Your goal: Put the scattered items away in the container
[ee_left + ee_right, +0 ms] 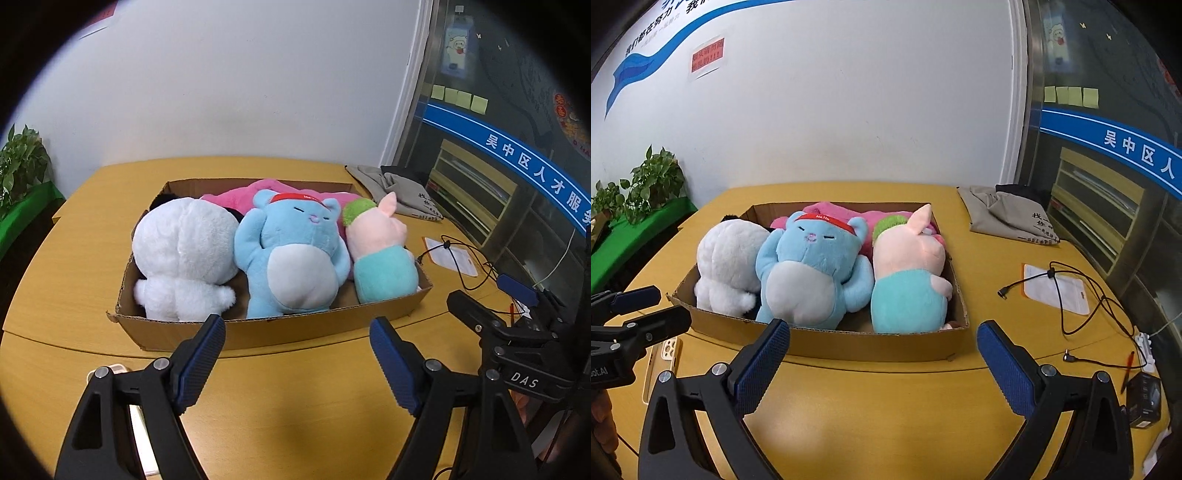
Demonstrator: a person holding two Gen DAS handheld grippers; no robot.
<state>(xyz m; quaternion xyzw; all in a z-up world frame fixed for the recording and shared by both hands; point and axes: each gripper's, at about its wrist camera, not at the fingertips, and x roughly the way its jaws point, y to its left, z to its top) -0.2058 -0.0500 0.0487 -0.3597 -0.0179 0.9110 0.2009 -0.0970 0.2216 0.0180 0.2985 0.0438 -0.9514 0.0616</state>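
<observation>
A cardboard box (280,330) (827,341) sits on the yellow table. It holds a white plush (184,254) (726,264), a blue bear plush with a red headband (291,258) (812,269), a pink pig plush in a teal shirt (380,254) (908,277) and a pink plush (240,194) (831,208) behind them. My left gripper (297,343) is open and empty, just in front of the box. My right gripper (882,350) is open and empty, also in front of the box. Each gripper shows at the edge of the other's view.
A grey cloth bag (395,188) (1008,214) lies at the far right of the table. A black cable (1082,295) crosses a white pouch (1056,291). A phone case (663,362), a small black box (1147,404), a red pen (1127,373) and potted plants (646,192) are around.
</observation>
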